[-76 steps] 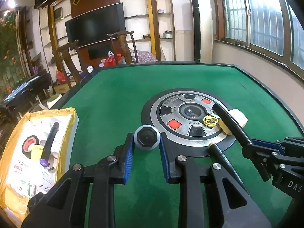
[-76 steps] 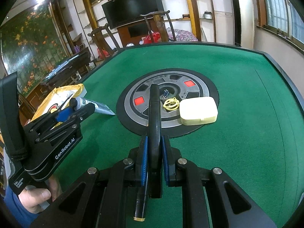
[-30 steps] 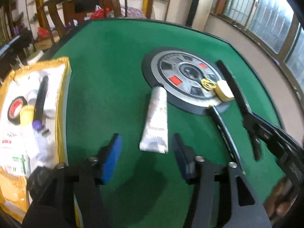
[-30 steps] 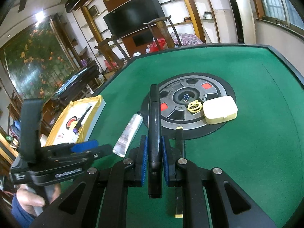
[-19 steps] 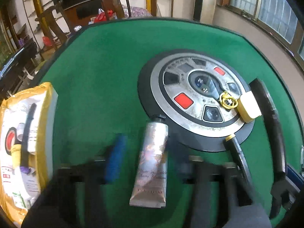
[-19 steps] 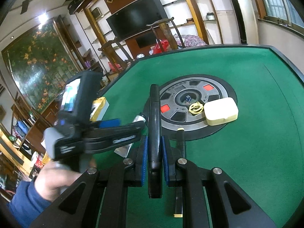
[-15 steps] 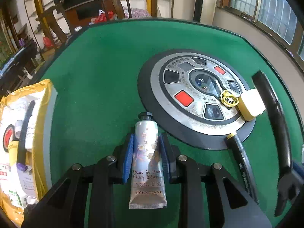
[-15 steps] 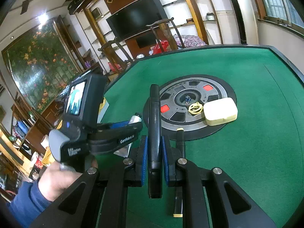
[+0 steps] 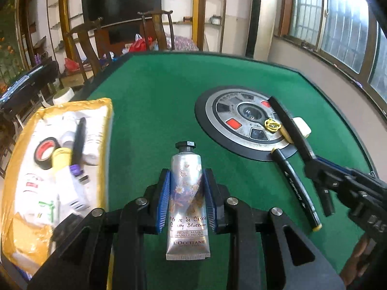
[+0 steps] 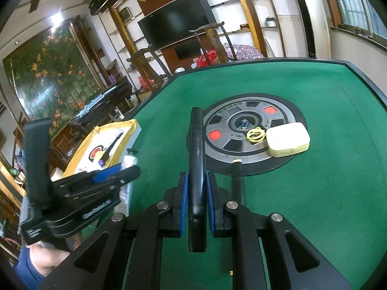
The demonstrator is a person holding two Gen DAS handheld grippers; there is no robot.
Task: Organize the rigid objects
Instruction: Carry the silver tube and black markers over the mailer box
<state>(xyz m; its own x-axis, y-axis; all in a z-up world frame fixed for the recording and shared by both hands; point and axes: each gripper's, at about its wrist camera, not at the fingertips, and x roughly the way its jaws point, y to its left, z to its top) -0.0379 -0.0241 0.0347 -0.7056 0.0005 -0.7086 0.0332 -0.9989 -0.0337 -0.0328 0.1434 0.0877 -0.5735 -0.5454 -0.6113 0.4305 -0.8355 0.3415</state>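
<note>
Up front in the left wrist view: left gripper [image 9: 186, 197] clenched on a silver hand cream tube [image 9: 186, 199], blue pads pressed to both sides of its floral body. Black cap points away from the camera, crimped end toward it. Tube is over the green table [image 9: 157, 96]. To the left, a yellow-rimmed tray [image 9: 106, 130] holding a tape roll [image 9: 44, 151], a black pen [image 9: 78, 140] and small white packages. Centre right, a round console disc [image 9: 246, 123] with a yellow ring [image 9: 272, 125] on it and a cream case [image 9: 302, 125] at its edge. A black marker with yellow ends [image 9: 296, 188] lies on the felt, its far tip touching the disc rim. The right gripper enters from the right, holding a long black stick [image 9: 290, 126].

Right wrist view: right gripper [image 10: 197, 199] clamped on that black stick, which lies straight along the fingers, far tip toward the disc. Cream case partly on the disc, ring just beside it. Left gripper low left, tube between its pads, near the tray corner.
</note>
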